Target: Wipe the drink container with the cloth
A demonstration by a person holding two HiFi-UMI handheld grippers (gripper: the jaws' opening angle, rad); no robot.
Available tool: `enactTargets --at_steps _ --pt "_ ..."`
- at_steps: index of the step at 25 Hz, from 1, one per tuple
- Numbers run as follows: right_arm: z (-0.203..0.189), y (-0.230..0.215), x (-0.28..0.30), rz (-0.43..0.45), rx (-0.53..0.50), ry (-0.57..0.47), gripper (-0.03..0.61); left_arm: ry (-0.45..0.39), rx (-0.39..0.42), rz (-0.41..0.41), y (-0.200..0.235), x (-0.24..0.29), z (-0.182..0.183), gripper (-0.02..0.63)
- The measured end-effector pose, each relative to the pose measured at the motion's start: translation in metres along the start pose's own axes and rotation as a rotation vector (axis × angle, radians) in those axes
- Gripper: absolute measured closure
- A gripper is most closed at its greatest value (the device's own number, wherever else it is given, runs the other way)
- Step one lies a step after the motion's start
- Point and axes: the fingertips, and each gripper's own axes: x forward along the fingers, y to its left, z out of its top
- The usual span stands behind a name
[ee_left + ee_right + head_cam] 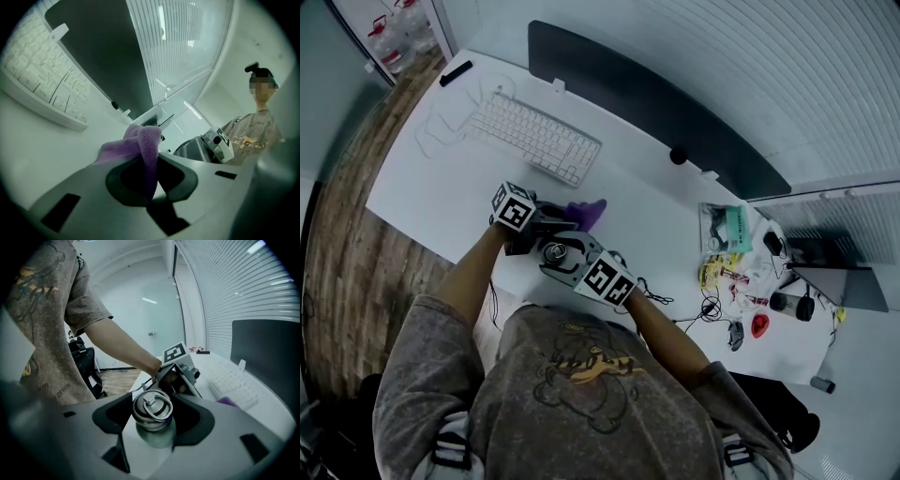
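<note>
Bare desk (pixel 422 178) separates keyboard (pixel 534 139) from bottle (pixel 555 252) and cloth (pixel 586 214) near edge.

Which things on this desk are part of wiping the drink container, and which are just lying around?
In the job:
- purple cloth, pinched in the left gripper
- metal drink container, clamped in the right gripper

Lying about:
- white keyboard
- dark monitor
- cables
</note>
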Motion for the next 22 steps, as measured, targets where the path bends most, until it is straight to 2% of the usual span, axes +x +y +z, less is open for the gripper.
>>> enactTargets --at_steps 9,14,22 --pt "-0.001 -0.001 0.000 -0.009 0.004 0.003 0.310 -0.001 -0.009 0.014 -0.004 -0.010 -0.006 0.563" --pt "-0.001 -0.001 -0.001 -0.013 0.005 0.003 0.310 -0.047 -0.038 0.033 -0.008 -0.026 -0.009 0.563" --pt "-0.002 -0.001 0.000 -0.022 0.007 0.006 0.310 -0.121 -0.031 0.084 -0.013 -0.042 -0.012 0.563"
